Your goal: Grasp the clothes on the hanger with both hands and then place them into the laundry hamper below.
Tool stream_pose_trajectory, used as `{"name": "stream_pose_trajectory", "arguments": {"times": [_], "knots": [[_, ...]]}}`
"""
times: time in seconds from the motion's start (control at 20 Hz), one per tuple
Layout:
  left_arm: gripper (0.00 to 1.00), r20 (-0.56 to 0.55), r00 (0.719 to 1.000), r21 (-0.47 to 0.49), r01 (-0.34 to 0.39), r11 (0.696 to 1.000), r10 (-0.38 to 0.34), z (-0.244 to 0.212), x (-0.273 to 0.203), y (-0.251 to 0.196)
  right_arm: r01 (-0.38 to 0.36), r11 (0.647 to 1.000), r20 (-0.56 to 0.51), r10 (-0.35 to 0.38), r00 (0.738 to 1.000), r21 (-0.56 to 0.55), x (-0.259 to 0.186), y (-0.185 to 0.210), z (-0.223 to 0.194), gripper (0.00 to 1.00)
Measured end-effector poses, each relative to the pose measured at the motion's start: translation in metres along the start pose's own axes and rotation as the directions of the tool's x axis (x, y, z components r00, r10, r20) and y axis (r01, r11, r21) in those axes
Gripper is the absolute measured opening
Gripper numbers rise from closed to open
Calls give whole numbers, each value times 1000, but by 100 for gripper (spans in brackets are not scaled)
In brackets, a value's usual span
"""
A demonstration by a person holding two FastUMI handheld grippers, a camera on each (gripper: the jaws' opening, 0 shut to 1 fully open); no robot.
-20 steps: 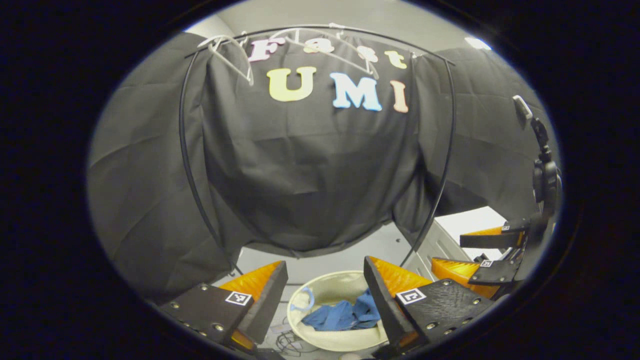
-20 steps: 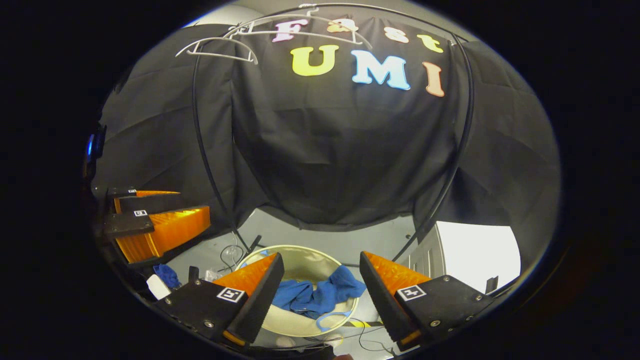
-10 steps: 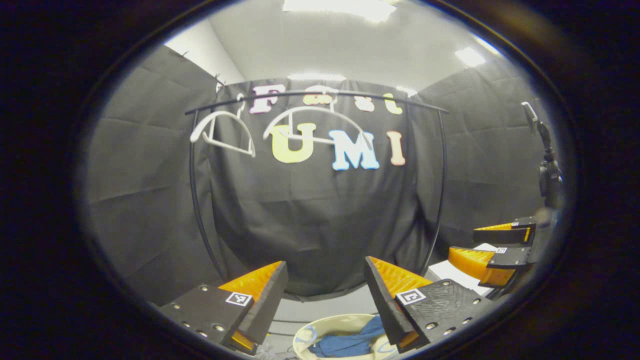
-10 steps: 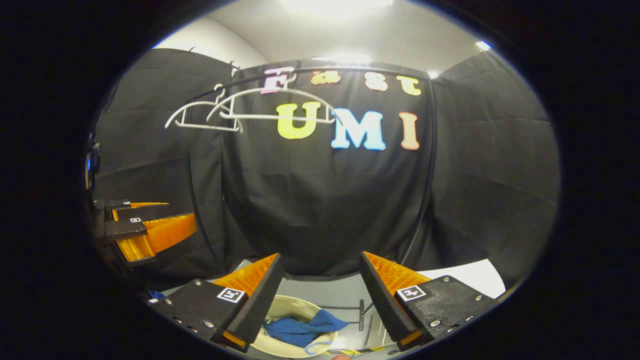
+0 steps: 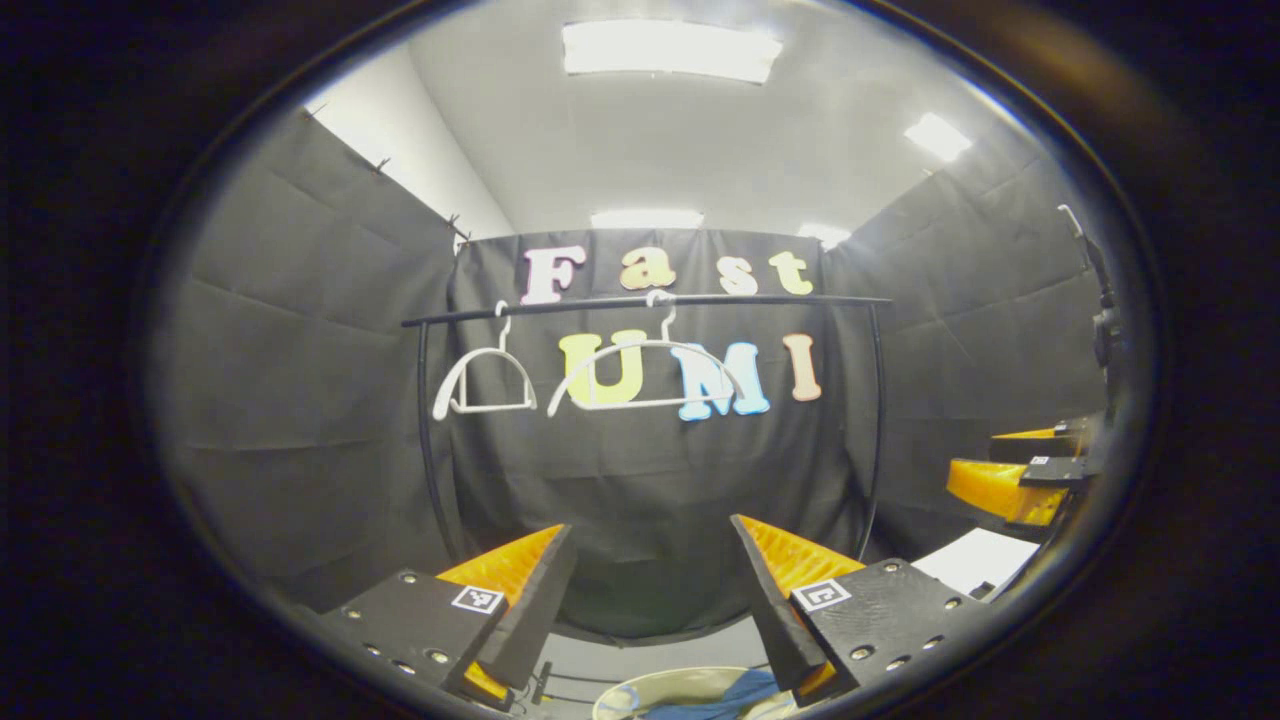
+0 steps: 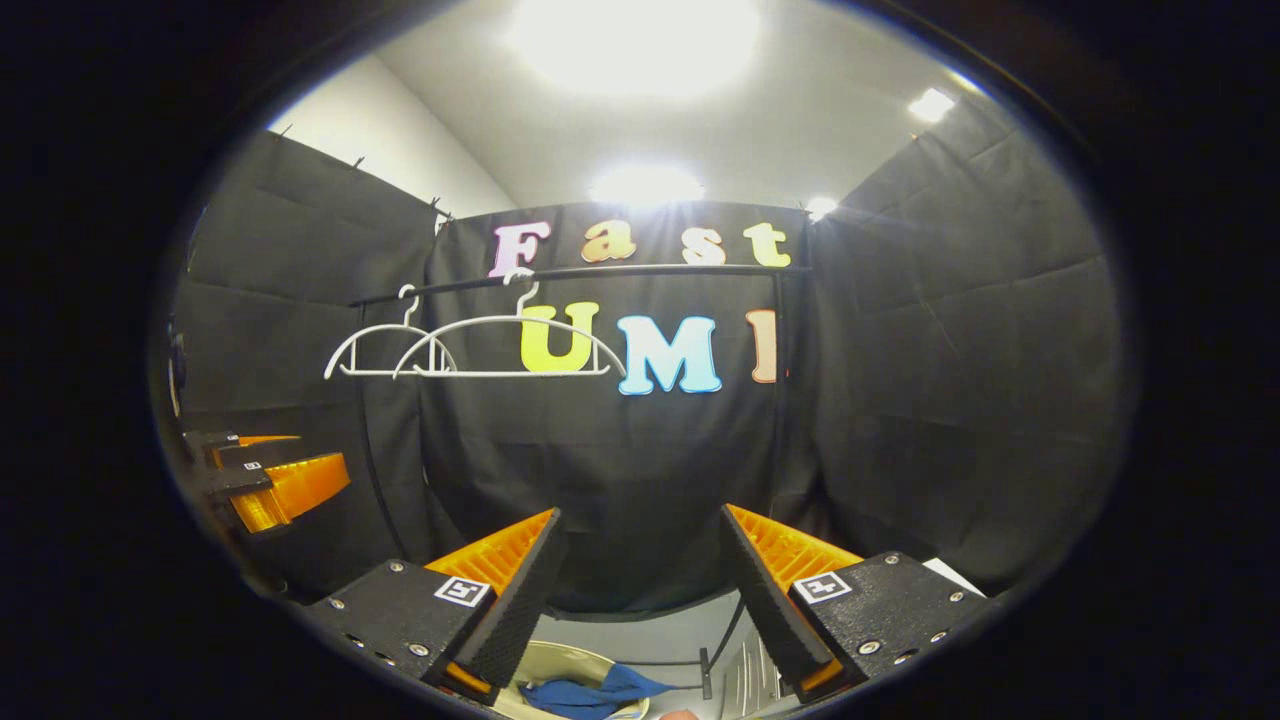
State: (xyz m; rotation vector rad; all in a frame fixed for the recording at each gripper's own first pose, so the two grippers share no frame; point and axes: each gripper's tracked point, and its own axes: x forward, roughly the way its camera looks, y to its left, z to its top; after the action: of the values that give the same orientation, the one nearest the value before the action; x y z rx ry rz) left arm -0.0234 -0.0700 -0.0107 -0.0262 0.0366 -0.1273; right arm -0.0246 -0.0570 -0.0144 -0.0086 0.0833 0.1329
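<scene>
In the hamper (image 6: 545,668), a pale round tub low between each tool's fingers, lies the blue cloth (image 6: 585,695), soft and crumpled, off the hangers. The hamper sits below the rail (image 5: 640,302), a thin dark bar running side to side. From the rail hang two bare white hangers (image 5: 640,375), thin and curved. Both tools are above the hamper, level and facing the rail, neither plainly nearer. The left tool (image 5: 650,590) and right tool (image 6: 640,575) are released, fingers wide, holding nothing. The task looks done.
</scene>
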Motion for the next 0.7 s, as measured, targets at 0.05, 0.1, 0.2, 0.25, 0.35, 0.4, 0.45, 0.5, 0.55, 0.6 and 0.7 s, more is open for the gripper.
{"name": "stream_pose_trajectory", "arguments": {"times": [0.05, 0.1, 0.2, 0.25, 0.35, 0.4, 0.45, 0.5, 0.55, 0.6, 0.7], "knots": [[94, 4, 1000, 1, -8, 1000, 8, 3, -4, 0, 6, 1000, 10, -6, 1000, 6, -3, -5, 4, 93], [82, 7, 1000, 1, -14, 1000, 14, 7, -8, -2, 15, 1000, 19, -15, 1000, 6, -5, -11, 6, 94], [82, 18, 999, 1, -27, 1000, 27, 11, -10, -5, 32, 999, 38, -32, 999, 4, -9, -22, 12, 94], [82, 20, 999, 3, -32, 999, 32, 13, -9, -6, 36, 999, 45, -37, 998, 6, -12, -26, 14, 94], [82, 27, 999, 8, -41, 999, 41, 15, -13, -9, 45, 999, 55, -45, 997, 3, -15, -33, 17, 94], [82, 31, 999, 6, -43, 999, 43, 17, -13, -10, 50, 999, 60, -50, 997, 5, -15, -36, 18, 94], [82, 32, 998, 4, -45, 999, 45, 18, -12, -10, 49, 999, 63, -49, 997, 7, -16, -36, 20, 93], [82, 34, 998, 2, -47, 999, 47, 18, -12, -10, 49, 999, 65, -50, 997, 10, -16, -37, 21, 94], [82, 35, 998, 1, -48, 999, 48, 20, -12, -11, 49, 999, 66, -49, 997, 10, -16, -39, 22, 94], [82, 39, 998, 2, -50, 999, 50, 21, -13, -11, 51, 999, 68, -51, 996, 8, -16, -41, 22, 94], [82, 42, 998, 5, -50, 999, 50, 25, -9, -12, 53, 999, 70, -54, 996, 8, -14, -42, 23, 94]]}}
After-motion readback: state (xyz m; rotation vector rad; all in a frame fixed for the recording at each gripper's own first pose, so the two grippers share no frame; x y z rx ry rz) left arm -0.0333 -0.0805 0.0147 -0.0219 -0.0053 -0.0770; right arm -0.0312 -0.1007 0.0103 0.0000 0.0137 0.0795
